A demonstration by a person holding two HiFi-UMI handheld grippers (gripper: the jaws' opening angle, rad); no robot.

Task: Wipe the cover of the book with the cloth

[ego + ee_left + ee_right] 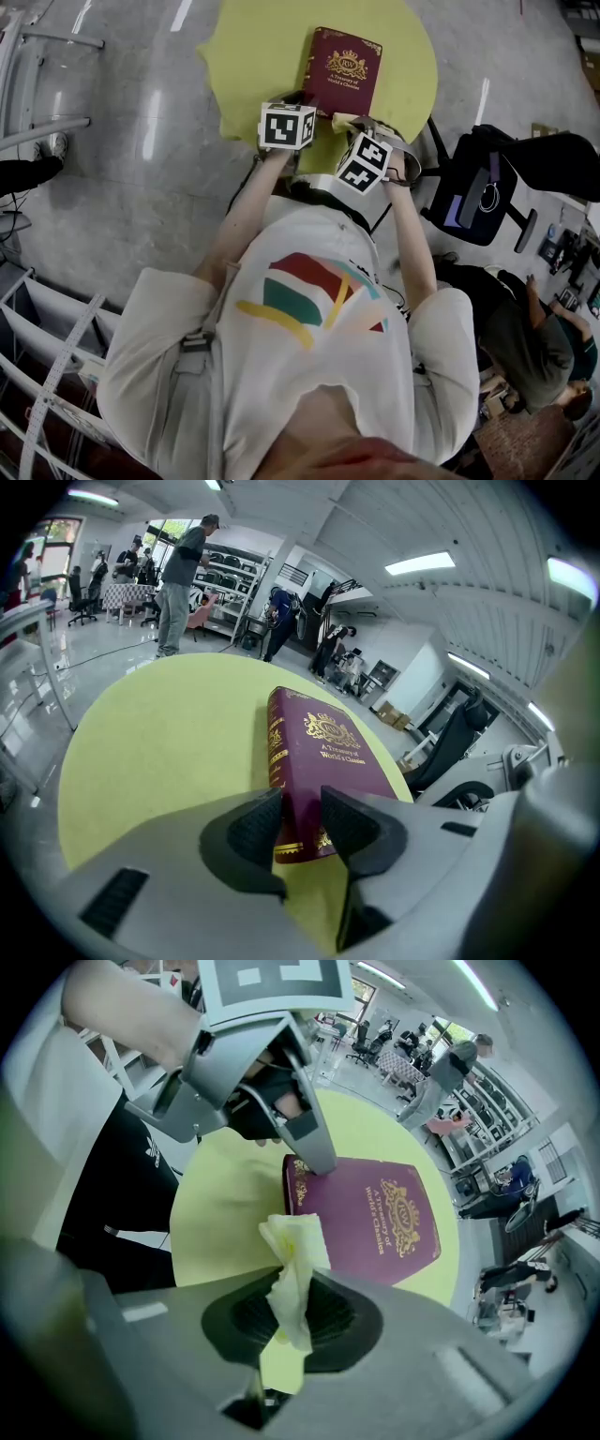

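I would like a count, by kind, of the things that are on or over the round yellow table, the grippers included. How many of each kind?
Books: 1, the maroon book
Cloths: 1, the pale cloth, clamped in the right gripper
Grippers: 2, the right gripper and the left gripper, at the book's near corner
Total: 4

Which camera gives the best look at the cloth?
Right gripper view: the cloth sits pinched in the right gripper, close up. Head view shows only a scrap beside the book; left gripper view shows none.
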